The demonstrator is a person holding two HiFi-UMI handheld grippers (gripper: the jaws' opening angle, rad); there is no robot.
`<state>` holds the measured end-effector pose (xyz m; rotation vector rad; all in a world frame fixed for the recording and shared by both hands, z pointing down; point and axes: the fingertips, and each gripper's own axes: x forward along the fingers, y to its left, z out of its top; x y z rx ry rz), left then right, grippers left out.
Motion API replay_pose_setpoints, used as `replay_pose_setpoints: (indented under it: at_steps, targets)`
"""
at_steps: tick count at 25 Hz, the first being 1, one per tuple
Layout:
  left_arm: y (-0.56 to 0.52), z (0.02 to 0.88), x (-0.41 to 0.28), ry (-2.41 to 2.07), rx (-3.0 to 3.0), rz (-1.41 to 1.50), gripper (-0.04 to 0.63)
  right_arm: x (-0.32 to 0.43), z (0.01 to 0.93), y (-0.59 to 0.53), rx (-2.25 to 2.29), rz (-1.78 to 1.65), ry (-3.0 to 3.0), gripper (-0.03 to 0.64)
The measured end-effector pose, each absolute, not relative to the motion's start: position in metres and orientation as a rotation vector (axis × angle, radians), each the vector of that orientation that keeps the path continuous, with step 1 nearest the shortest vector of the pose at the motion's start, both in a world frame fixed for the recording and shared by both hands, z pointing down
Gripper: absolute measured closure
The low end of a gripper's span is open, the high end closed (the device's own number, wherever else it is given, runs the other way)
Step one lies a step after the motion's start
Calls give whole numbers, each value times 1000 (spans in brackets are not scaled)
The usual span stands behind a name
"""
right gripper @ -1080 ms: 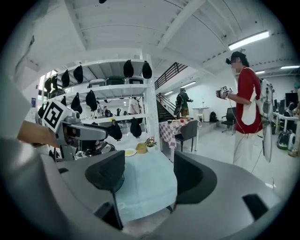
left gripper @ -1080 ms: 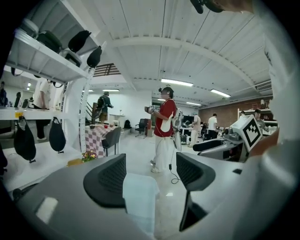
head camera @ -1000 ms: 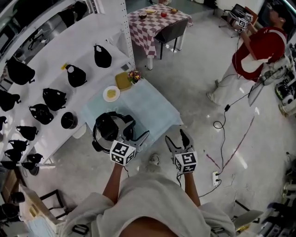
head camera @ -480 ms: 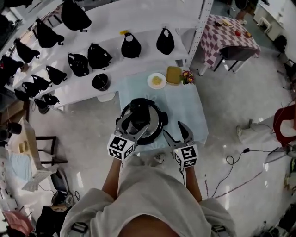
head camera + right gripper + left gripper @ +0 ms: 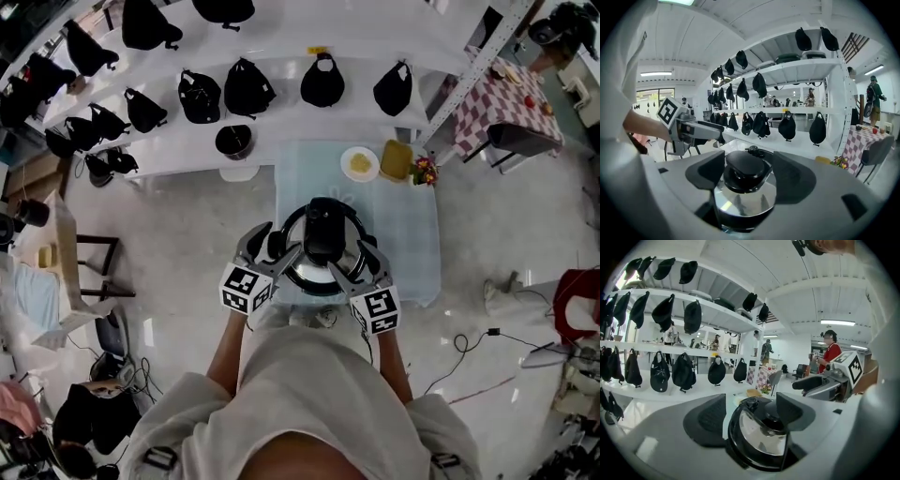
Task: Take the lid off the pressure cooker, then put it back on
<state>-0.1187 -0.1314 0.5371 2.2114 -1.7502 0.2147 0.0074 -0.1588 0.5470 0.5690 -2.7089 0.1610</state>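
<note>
the pressure cooker sits by the front edge of the bench, lid on; left claw and right claw are both wide apart and empty, so it seems best to squeeze the black knob squarely, then lift straight

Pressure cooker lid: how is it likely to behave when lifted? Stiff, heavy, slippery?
The lid looks like polished metal, so it is probably rigid and fairly heavy for its size. That mirror-like surface would likely be slippery under jaws. Its black knob is broad and domed, so a grasp there seems likelier to hold.
</note>
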Motion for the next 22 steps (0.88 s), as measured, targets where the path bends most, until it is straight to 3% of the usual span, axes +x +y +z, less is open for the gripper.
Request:
replay_pose_setpoints:
  at_steps: [5,22]
  targets:
    - [-147,542,-149,-1712,2222,176,270,-19,553,-157,535,116,-2632,307]
    - [-169,543,-150,-1607,2304,138,270,-35,577,-151,127,-190,-2313,307]
